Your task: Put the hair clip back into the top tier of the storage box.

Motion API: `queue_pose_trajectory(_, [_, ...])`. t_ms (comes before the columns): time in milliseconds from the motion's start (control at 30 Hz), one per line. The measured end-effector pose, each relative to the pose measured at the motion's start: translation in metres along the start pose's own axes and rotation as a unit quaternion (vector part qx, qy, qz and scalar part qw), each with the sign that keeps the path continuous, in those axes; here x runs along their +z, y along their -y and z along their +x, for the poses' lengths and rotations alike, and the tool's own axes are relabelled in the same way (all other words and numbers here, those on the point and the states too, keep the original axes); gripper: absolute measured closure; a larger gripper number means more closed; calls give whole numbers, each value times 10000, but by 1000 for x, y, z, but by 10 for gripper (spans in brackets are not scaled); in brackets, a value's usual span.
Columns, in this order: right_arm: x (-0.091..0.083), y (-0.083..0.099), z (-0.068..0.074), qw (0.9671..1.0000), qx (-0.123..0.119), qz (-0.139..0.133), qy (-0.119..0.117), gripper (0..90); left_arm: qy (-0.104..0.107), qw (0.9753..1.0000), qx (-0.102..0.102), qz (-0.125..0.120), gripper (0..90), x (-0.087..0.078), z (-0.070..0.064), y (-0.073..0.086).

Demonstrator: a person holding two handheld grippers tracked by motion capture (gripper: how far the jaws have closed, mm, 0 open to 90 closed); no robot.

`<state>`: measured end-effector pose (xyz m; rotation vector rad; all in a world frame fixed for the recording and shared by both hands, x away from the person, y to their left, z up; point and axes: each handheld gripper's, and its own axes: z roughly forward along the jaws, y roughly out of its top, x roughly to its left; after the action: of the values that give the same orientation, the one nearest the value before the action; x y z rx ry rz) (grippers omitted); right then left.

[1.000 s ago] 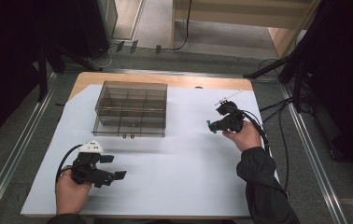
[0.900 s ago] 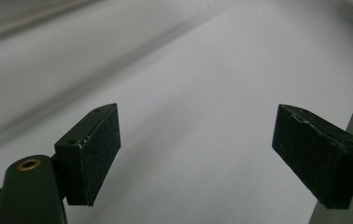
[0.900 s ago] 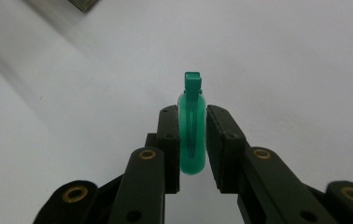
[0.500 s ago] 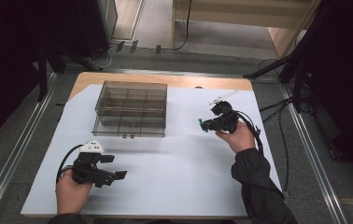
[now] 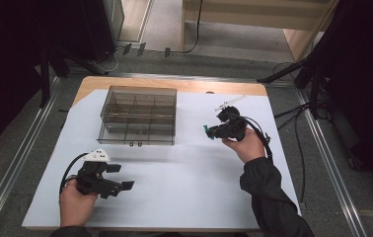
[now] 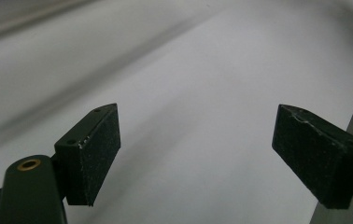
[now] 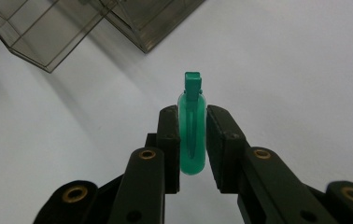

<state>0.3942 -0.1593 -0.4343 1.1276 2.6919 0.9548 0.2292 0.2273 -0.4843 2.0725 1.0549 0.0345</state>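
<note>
A small green plastic clip (image 7: pixel 192 128) is pinched upright between the jaws of my right gripper (image 7: pixel 192 135), its square tip sticking out past them. In the high view that right gripper (image 5: pixel 210 132) hangs above the white sheet, just right of the clear compartment box (image 5: pixel 138 115), with the green clip (image 5: pixel 206 131) at its tip. My left gripper (image 5: pixel 120 177) rests low over the sheet at the front left, jaws wide apart and nothing between them. In the left gripper view, the left gripper (image 6: pixel 212 158) has bare white sheet between its fingers (image 6: pixel 90 151).
The clear box's corner (image 7: pixel 95 23) lies ahead of the right gripper. The white sheet (image 5: pixel 184 173) covers most of the wooden table (image 5: pixel 174 85). Metal rails (image 5: pixel 322 148) run along both sides, with cables (image 5: pixel 293 111) at the right.
My right gripper has moved left and slightly toward the box with the green clip in it. The left gripper has stayed put.
</note>
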Motion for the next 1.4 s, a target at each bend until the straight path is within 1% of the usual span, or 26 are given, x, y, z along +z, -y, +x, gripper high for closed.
queue_pose_trajectory(167, [1, -5, 5, 10000, -58, -26, -76, 778, -7, 10000, -22, -9, 164, -1, 0, 2])
queue_pose_trajectory(200, [1, -6, 6, 10000, -39, -12, -89, 778, -6, 10000, -33, -18, 163, -1, 0, 2])
queue_pose_trajectory(233, [1, -7, 7, 9999, -71, -11, -71, 778, -21, 10000, -24, -13, 164, -2, 0, 3])
queue_pose_trajectory(300, [2, -8, 8, 9999, -59, -38, -113, 778, -5, 10000, 1, -3, 164, -2, 0, 3])
queue_pose_trajectory(333, [2, -9, 8, 9999, -90, -66, -117, 778, -22, 10000, 9, 4, 164, -1, -1, 3])
queue_pose_trajectory(367, [2, -10, 9, 9999, -66, -42, -132, 778, -50, 10000, 11, 22, 163, -2, 0, 3])
queue_pose_trajectory(433, [2, -12, 11, 9999, -106, -38, -117, 778, -24, 10000, 7, 26, 163, -2, 1, 3])
queue_pose_trajectory(667, [2, -18, 17, 9997, -147, -25, -176, 778, -57, 10000, 4, 21, 164, -3, 2, 4])
queue_pose_trajectory(700, [3, -19, 18, 9997, -179, -30, -172, 778, -58, 10000, 10, 24, 163, -3, 2, 4])
queue_pose_trajectory(767, [4, -21, 21, 9996, -261, 2, -89, 778, -61, 10000, 2, 13, 164, -3, 2, 4])
queue_pose_trajectory(900, [5, -26, 25, 9995, -284, -15, -151, 778, -56, 10000, 8, 23, 164, -3, 2, 4])
queue_pose_trajectory(967, [6, -27, 27, 9994, -270, -17, -228, 778, -44, 10000, 3, 14, 164, -3, 2, 4])
queue_pose_trajectory(1100, [4, -32, 32, 9992, -319, -71, -244, 778, -101, 9999, -25, 21, 164, -3, 2, 4])
queue_pose_trajectory(1200, [3, -37, 36, 9989, -354, -94, -289, 778, -71, 10000, -33, 9, 164, -3, 2, 5])
queue_pose_trajectory(1400, [3, -43, 43, 9985, -405, -97, -354, 778, -87, 10000, -15, 19, 163, -3, 2, 4])
